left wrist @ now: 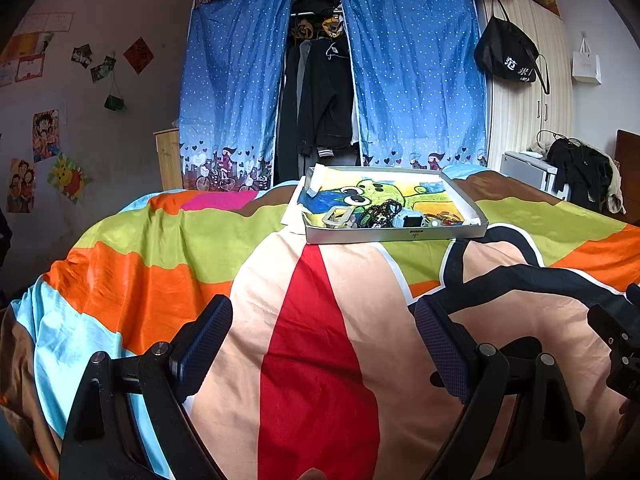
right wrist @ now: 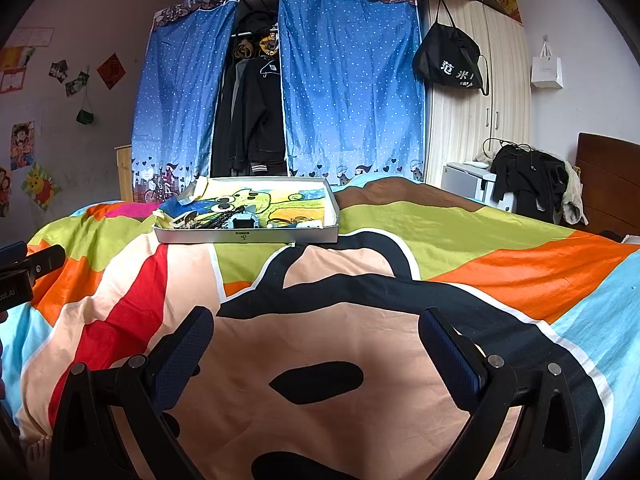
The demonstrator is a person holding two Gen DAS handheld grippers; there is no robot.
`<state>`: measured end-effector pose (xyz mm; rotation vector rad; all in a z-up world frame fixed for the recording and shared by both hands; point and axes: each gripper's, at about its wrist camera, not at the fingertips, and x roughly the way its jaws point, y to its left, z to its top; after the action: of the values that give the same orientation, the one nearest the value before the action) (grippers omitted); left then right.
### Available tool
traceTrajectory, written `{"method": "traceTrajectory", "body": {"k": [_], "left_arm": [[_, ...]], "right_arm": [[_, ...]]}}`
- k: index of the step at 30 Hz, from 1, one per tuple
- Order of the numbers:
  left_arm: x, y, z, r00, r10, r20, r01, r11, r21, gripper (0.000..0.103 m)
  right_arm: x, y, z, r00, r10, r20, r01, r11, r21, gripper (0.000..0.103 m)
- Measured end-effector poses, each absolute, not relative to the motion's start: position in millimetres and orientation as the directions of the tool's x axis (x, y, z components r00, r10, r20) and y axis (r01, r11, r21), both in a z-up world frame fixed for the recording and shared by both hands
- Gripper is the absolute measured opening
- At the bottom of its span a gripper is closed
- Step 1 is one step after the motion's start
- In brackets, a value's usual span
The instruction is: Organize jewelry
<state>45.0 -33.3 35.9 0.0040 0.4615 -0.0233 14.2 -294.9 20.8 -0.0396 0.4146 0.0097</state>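
A shallow grey box lid [left wrist: 394, 234] [right wrist: 246, 236] lies on the bed, lined with a cartoon drawing. Along its near wall sits a heap of jewelry [left wrist: 380, 216] [right wrist: 228, 218]: dark bead strings, a pale bangle-like piece, a small blue item. My left gripper [left wrist: 324, 320] hovers open over the bedspread, well short of the box. My right gripper [right wrist: 316, 328] is open too, with the box ahead and to its left. Neither holds anything. Part of the right gripper's body [left wrist: 616, 332] shows at the left view's right edge.
A colourful cartoon bedspread [left wrist: 320, 340] [right wrist: 360, 300] covers the bed. Behind stands a blue-curtained wardrobe [left wrist: 332, 80] with dark clothes. A white cupboard [right wrist: 476, 92] with a black bag and a chair piled with clothes [right wrist: 532, 184] are at the right.
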Motion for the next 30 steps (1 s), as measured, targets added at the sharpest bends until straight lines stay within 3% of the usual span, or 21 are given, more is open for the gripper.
{"method": "traceTrajectory", "body": {"k": [30], "left_arm": [[43.5,-38.3,33.2,0.892,-0.025,-0.451,0.033,0.999,0.011,0.089]], "right_arm": [[14.5,-295.1,21.1,0.915,0.002,-0.404,-0.018,0.999,-0.036,0.103]]}}
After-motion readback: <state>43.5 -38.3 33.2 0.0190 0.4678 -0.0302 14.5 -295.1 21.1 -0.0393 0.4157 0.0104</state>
